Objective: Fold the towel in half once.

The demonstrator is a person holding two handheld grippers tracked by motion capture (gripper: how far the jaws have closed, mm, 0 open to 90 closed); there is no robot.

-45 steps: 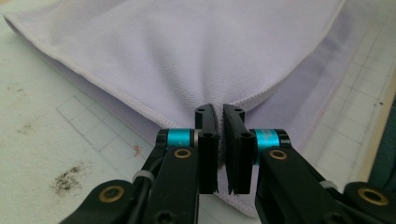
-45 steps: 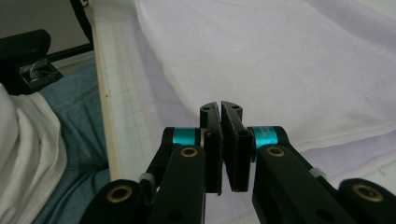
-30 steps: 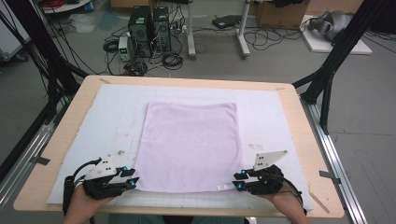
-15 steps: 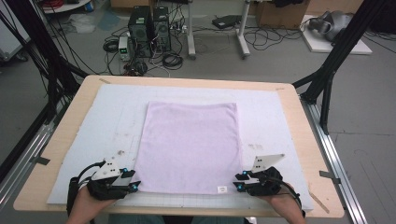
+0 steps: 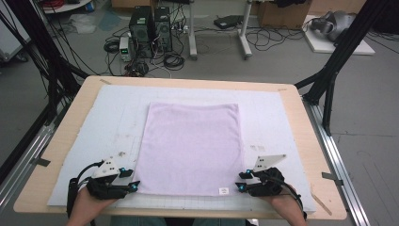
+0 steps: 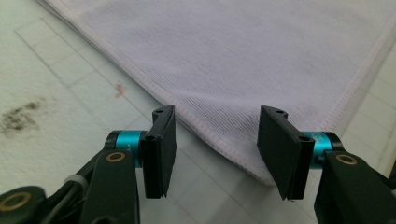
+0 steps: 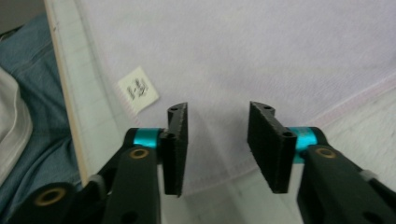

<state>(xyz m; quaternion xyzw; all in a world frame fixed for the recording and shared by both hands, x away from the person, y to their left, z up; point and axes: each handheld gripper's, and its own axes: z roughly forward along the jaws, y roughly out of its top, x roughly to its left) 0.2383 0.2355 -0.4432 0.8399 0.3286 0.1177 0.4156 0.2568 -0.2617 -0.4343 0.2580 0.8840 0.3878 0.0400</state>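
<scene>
Left gripper (image 5: 133,186): at the near left corner of the towel, held low over the mat. In the left gripper view its jaws stand apart with the corner lying flat between them, pads off the cloth. They have just been opening; nothing is gripped.

Right gripper (image 5: 241,187): at the near right corner, the same pose mirrored. In the right gripper view the jaws are parted over the hem and the cloth lies slack on the mat beneath them. These too have just been opening, and they hold nothing.

Hands: the left hand (image 5: 87,207) and the right hand (image 5: 287,207) come in over the near edge of the table, one behind each gripper.

Label (image 7: 137,89): a small white tag sewn at the near hem, just left of the right gripper.

Towel (image 5: 190,146): pale lilac, spread in one flat layer in the middle of the mat, near hem close to the near edge, far hem about halfway to the far edge. No fold or wrinkle shows.

Mat (image 5: 89,127): white gridded sheet covering most of the table (image 5: 301,122); a dark smudge (image 6: 18,116) lies left of the towel.

Progress: the spreading looks done, judging by the flat cloth and both corners let go. If a fold is meant to come after, it has not started.

Floor beyond: computer towers (image 5: 150,28) and cables past the far edge.
</scene>
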